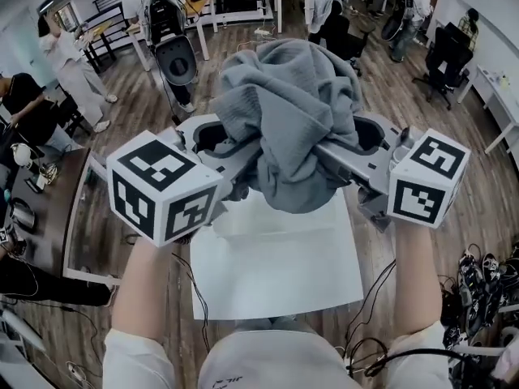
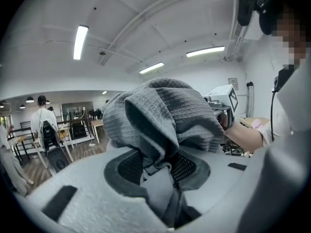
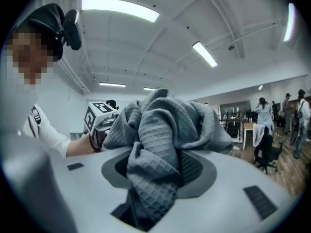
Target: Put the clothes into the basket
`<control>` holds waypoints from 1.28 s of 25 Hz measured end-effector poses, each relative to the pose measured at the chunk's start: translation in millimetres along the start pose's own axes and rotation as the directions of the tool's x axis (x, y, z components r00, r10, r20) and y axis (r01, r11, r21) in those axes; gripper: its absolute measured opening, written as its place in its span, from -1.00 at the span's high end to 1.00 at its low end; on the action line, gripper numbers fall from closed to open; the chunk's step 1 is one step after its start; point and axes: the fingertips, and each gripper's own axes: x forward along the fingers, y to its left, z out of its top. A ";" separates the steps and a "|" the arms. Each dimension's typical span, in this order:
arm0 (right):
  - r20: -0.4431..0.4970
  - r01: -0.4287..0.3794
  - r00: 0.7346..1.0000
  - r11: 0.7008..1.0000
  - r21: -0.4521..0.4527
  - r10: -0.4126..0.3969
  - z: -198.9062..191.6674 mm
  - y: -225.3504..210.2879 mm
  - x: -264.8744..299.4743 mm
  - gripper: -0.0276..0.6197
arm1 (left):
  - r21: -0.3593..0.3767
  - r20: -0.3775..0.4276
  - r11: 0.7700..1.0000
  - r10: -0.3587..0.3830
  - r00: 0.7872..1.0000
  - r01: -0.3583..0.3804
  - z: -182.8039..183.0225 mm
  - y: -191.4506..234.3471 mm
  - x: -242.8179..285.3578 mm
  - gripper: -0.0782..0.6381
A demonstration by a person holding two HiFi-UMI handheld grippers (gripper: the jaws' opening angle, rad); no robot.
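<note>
Grey waffle-knit cloth fills all three views. The garment (image 1: 284, 112) is bunched in a loose heap and held up in the air between my two hands, above the white counter (image 1: 276, 274). My left hand-held gripper (image 2: 158, 171) has its jaws drawn in on a narrow fold that runs down between the pads. My right hand-held gripper (image 3: 158, 176) is clamped on a thicker wad, so its jaws stand a little wider. Both grips look firm, with the rest of the fabric mounded over the tops of the jaws and a tail hanging below, toward the counter.

I judge this to be the carrying step: the garment looks lifted off the counter but is not yet delivered. I cannot see the basket in any view, so I cannot say which way it lies. The next move calls for bringing both hands over the basket's opening and lowering until the hanging part is inside. Then I should let go with both sides at about the same time, so the cloth does not snag on one jaw and drag back out.
</note>
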 end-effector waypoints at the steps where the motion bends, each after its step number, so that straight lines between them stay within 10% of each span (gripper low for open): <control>1: -0.029 -0.008 1.000 1.000 0.028 0.009 -18.9 -7.1 8.5 0.32 | -0.033 -0.025 0.999 -0.008 1.000 0.007 -19.7 4.5 10.4 0.41; 12: -0.312 -0.052 0.939 0.960 0.277 0.141 -224.9 -28.9 79.3 0.32 | -0.281 -0.235 0.959 -0.117 0.965 0.048 -228.6 16.7 79.1 0.41; 25: -0.428 -0.028 0.888 0.948 0.316 0.169 -297.1 -51.3 95.0 0.31 | -0.305 -0.367 0.952 -0.135 0.920 0.019 -291.5 23.4 111.3 0.40; 32: -0.459 0.056 0.883 0.951 0.305 0.095 -305.1 -69.7 93.5 0.16 | -0.278 -0.430 0.959 -0.081 0.899 -0.046 -314.6 36.3 110.0 -0.03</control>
